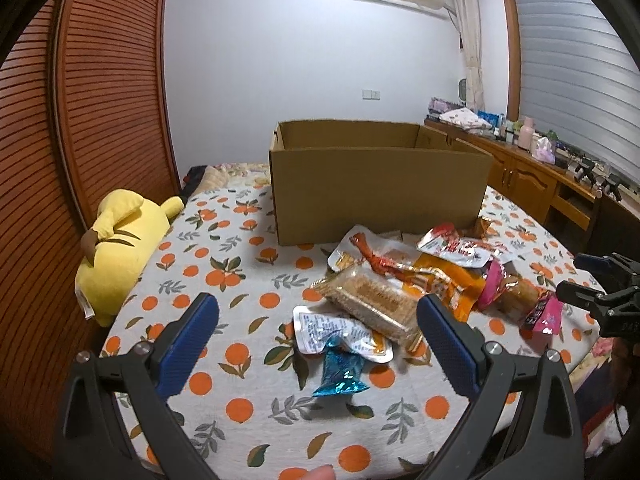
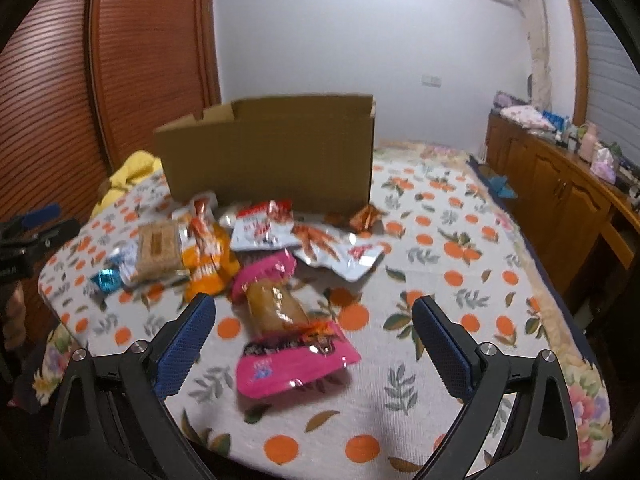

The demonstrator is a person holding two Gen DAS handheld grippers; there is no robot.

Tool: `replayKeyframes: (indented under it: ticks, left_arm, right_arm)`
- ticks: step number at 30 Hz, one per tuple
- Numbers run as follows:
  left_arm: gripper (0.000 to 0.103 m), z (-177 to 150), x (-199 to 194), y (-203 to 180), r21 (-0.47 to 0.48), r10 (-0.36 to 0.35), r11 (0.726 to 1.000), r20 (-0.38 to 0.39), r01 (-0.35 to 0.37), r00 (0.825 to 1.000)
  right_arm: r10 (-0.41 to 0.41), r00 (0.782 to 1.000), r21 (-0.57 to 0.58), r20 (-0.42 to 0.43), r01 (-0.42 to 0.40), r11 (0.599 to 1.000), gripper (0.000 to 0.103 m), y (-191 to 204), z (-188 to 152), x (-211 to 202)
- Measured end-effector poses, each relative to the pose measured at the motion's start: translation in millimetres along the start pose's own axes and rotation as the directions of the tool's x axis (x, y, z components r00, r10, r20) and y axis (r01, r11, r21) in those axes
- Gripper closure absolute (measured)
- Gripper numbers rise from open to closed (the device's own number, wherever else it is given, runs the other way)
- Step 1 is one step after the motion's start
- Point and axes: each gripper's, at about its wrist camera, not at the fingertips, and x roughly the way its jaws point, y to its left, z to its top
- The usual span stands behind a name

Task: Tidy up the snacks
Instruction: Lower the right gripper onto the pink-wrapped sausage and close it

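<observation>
Left tool (image 1: 318, 320) hangs with its blue pads spread wide, nothing between them, just above the near edge of the snack pile on the bed (image 1: 256, 380). Right tool (image 2: 312, 322) is likewise spread apart and empty, hovering over the pink-wrapped bun (image 2: 280, 320).

The left wrist view is the sharp one: it gives a clean look at the blue foil candy (image 1: 340, 368) lying alone at the front, touching the white printed sachet (image 1: 332, 330) behind it, and the clear-wrapped crumbly bar (image 1: 372, 300) resting on top of that. It also catches the right tool from the side at the far right edge, and a fingertip at the bottom rim. The yellow plush toy (image 1: 120, 252) shows fully here, against the slatted wardrobe door (image 1: 108, 80).

The right wrist view is blurred, yet it alone shows the pink-wrapped bun whole, brown bread between 2 pink ends, lying apart from the heap. It also shows a small orange-brown wrapper (image 2: 366, 216) beside the box corner and a silver pouch (image 2: 344, 256) spread flat.

The snacks sit heaped in front of the open cardboard box (image 1: 380, 184), orange packet (image 1: 440, 280) in the middle, a red-and-white pouch (image 1: 456, 248) nearest the box wall.
</observation>
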Motion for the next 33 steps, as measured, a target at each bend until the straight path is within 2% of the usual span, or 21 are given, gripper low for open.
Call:
replayKeyframes:
  ticks: [5,9,14,21,29,31,33]
  left_arm:
    - [0.002,-4,14,5,0.011,-0.014,1.0,-0.052,0.015,0.999]
    - [0.003,-5,24,9,0.03,-0.031,0.999,-0.094,0.033,0.995]
    - [0.003,-4,42,14,0.058,-0.054,0.996,-0.177,0.065,0.983]
    - [0.004,-7,65,19,0.026,-0.088,0.995,-0.259,0.098,0.962]
    - [0.006,-5,90,21,0.006,-0.107,0.993,-0.312,0.115,0.944]
    - [0.007,-6,96,21,0.011,-0.102,0.994,-0.327,0.112,0.939]
    - [0.007,-6,99,23,0.026,-0.088,0.994,-0.334,0.102,0.938]
  right_arm:
    - [0.071,0.993,-0.062,-0.094,-0.077,0.995,0.012,7,1,28]
    - [0.095,0.984,-0.1,-0.154,-0.111,0.989,0.017,13,3,47]
    - [0.08,0.974,-0.138,-0.214,-0.111,0.984,0.022,14,7,62]
    - [0.065,0.962,-0.148,-0.266,-0.107,0.983,0.033,11,7,76]
    - [0.054,0.964,-0.179,-0.26,-0.103,0.978,0.044,15,6,75]
    - [0.067,0.963,-0.18,-0.262,-0.117,0.977,0.059,14,6,73]
    - [0.05,0.964,-0.187,-0.26,-0.101,0.977,0.058,13,5,71]
